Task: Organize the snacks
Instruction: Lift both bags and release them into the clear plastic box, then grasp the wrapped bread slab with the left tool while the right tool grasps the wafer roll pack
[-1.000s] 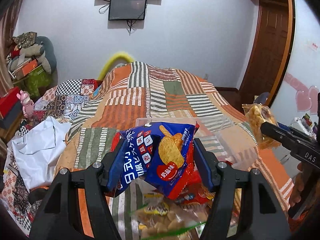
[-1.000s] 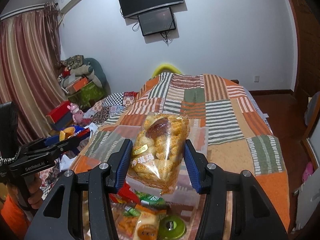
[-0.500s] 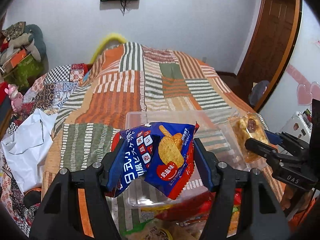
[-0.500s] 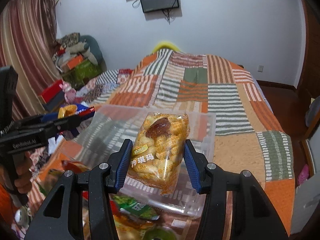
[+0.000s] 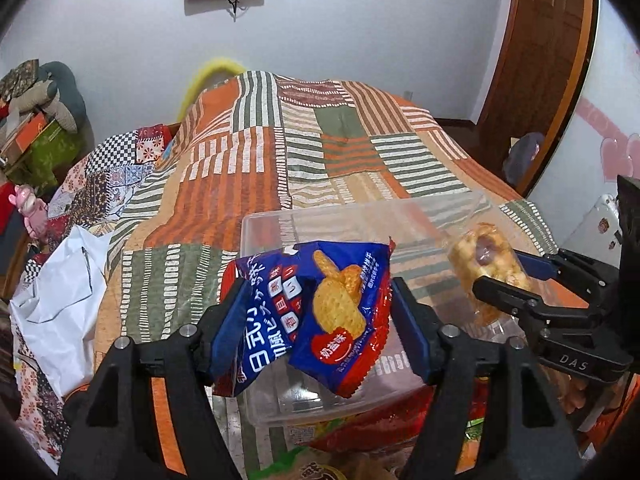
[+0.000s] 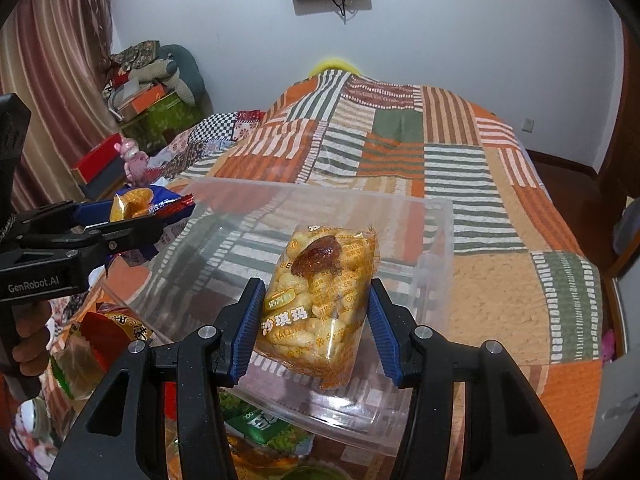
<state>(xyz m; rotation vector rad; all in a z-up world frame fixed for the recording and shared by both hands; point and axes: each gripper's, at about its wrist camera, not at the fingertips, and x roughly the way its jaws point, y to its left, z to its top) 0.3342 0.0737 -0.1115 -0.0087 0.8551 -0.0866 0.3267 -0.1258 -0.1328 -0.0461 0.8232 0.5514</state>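
Observation:
My left gripper [image 5: 316,292] holds a blue and red cracker packet [image 5: 320,312] over the near left part of a clear plastic box [image 5: 248,224] on the bed. Its jaws are opening, but the pads still touch the packet, which hangs between them. My right gripper [image 6: 316,288] is shut on a clear packet of yellow puffed-rice cake [image 6: 320,280] and hovers over the box [image 6: 320,194] near its front wall. Each gripper shows in the other's view: the right gripper [image 5: 500,270] with its packet [image 5: 476,252], the left gripper [image 6: 160,220] with the blue packet [image 6: 152,204].
Loose snack packets lie in front of the box, among them a red one [image 6: 100,332] and a green one [image 6: 260,424]. A white plastic bag [image 5: 56,292] lies at the bed's left edge. A striped patchwork cover [image 5: 320,140] spreads beyond. A person's hand [image 6: 28,344] grips the left handle.
Both grippers have moved forward and down from above the snack pile to over the clear box, each still carrying its packet. The left jaws stand slightly wider.

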